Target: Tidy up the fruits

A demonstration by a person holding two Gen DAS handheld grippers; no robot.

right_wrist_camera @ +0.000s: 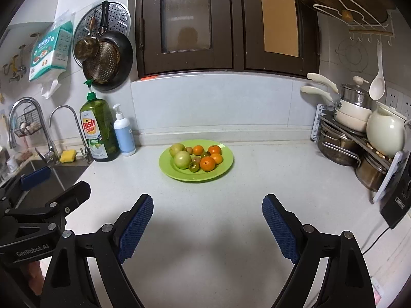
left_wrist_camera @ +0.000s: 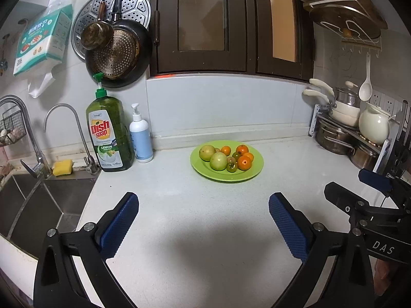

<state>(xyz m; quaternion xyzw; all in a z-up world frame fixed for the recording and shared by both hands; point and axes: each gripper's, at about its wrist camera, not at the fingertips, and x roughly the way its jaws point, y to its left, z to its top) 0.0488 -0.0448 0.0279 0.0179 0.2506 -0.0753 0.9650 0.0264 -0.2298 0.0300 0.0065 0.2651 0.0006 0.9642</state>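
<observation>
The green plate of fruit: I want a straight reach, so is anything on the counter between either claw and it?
Nothing visible. Bare counter runs from the open right claw and the open left claw to the green plate. The dish soap bottle stands off to the left.

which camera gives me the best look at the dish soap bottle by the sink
The left wrist view. There the dish soap bottle is larger and its red "Dish soap" label and "Lemon" band read clearly. The right wrist view shows the same bottle whole, beside the white pump bottle, but smaller, with a less legible label.
</observation>
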